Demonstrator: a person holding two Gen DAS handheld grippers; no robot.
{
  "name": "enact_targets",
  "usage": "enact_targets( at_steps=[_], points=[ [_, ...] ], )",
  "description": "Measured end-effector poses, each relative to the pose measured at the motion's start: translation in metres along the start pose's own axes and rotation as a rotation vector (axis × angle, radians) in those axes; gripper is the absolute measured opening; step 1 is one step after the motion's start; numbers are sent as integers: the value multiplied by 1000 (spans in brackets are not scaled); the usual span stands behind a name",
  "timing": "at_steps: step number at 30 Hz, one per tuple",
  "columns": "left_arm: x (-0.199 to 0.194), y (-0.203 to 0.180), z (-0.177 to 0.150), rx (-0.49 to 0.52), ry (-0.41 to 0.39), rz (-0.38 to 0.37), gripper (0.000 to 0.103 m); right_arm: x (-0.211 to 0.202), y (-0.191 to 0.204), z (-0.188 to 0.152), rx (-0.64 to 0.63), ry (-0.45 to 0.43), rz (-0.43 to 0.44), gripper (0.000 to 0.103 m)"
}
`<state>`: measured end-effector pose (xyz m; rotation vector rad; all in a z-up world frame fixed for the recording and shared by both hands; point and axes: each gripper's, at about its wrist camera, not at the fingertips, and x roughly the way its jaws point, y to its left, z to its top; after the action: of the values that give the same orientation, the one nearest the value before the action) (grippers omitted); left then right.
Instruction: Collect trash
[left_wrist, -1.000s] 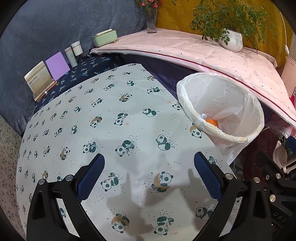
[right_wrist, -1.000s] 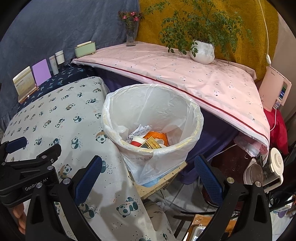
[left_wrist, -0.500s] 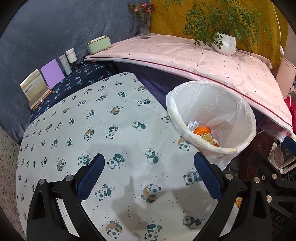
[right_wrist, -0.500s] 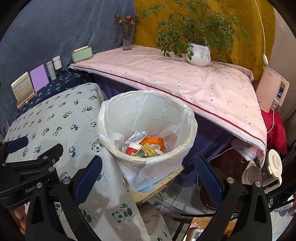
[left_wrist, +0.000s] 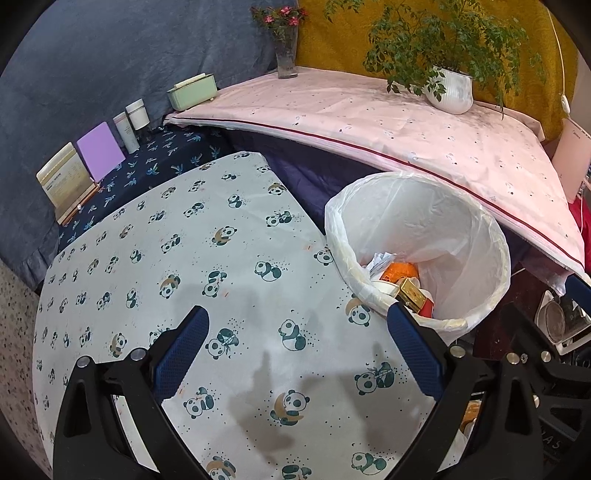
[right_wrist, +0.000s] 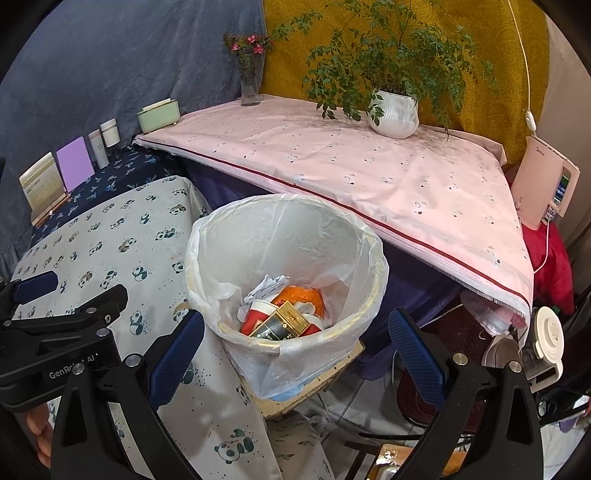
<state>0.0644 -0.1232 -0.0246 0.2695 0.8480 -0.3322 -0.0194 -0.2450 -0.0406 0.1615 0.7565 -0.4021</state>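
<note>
A bin lined with a white plastic bag (left_wrist: 458, 236) (right_wrist: 295, 229) stands beside the panda-print table (left_wrist: 192, 266). Inside it lie crumpled paper (right_wrist: 267, 286), an orange piece (right_wrist: 301, 297), a red and white cup (right_wrist: 258, 314) and a black and gold box (right_wrist: 282, 323). My left gripper (left_wrist: 299, 354) is open and empty above the table, left of the bin. My right gripper (right_wrist: 295, 354) is open and empty, in front of the bin. The left gripper's body also shows at the left of the right wrist view (right_wrist: 55, 332).
A pink-covered table (right_wrist: 369, 173) behind the bin holds a potted plant (right_wrist: 393, 114), a flower vase (right_wrist: 250, 83) and a green box (right_wrist: 159, 115). Cards and jars (left_wrist: 99, 151) stand on a dark blue cloth. A pink appliance (right_wrist: 546, 184) and a kettle (right_wrist: 546, 343) sit at right.
Both grippers have pulled back and risen a little, so the bin's contents show more fully in both views. Both stayed open and empty.
</note>
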Motion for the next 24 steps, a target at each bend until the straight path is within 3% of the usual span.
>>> enact_targets(
  at_steps=[24],
  points=[
    [3, -4, 6, 3, 6, -1, 93, 3, -3, 5, 10, -6, 2, 96]
  ],
)
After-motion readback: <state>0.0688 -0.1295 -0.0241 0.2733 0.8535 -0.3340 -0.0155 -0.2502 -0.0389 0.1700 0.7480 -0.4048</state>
